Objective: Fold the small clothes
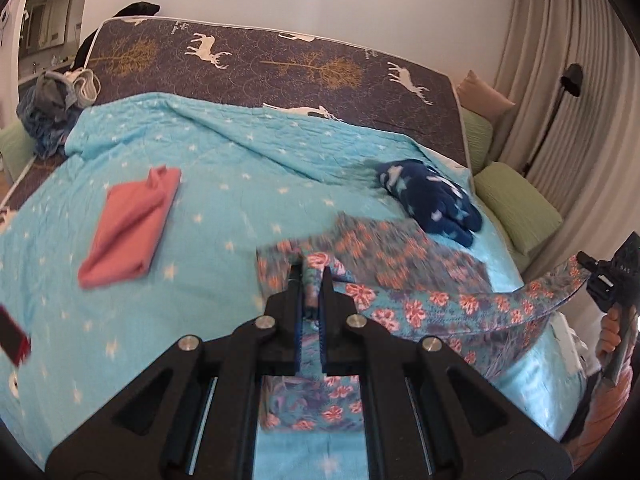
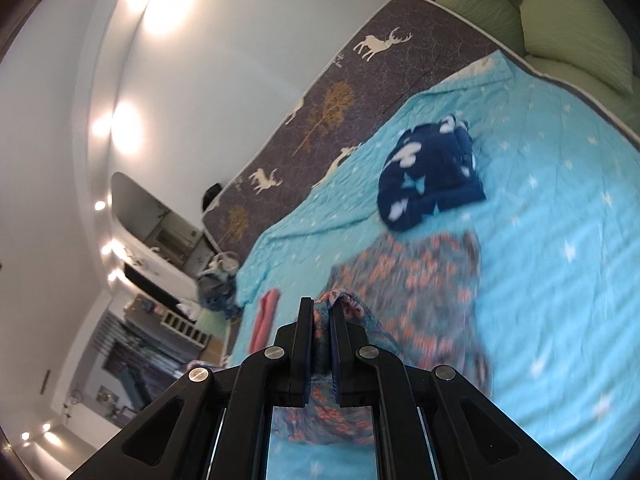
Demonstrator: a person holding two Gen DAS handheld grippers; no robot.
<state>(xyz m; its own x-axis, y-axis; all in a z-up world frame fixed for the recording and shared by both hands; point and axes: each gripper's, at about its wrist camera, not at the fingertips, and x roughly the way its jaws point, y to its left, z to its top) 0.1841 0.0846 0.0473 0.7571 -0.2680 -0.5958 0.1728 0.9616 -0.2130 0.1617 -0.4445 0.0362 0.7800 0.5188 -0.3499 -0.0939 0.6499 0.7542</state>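
Both grippers — left gripper and right gripper — we've got clamped on the floral garment, mid-fold; next we lay it flat on the blue quilt.

Motion smears the floral garment ahead of my jaws, so I cannot read its shape or folds. A red object is cut off at the left edge, unidentifiable. My right hand is half lost at the frame's rim.

Floral garment stretched, lifted over blanket; pink garment folded.
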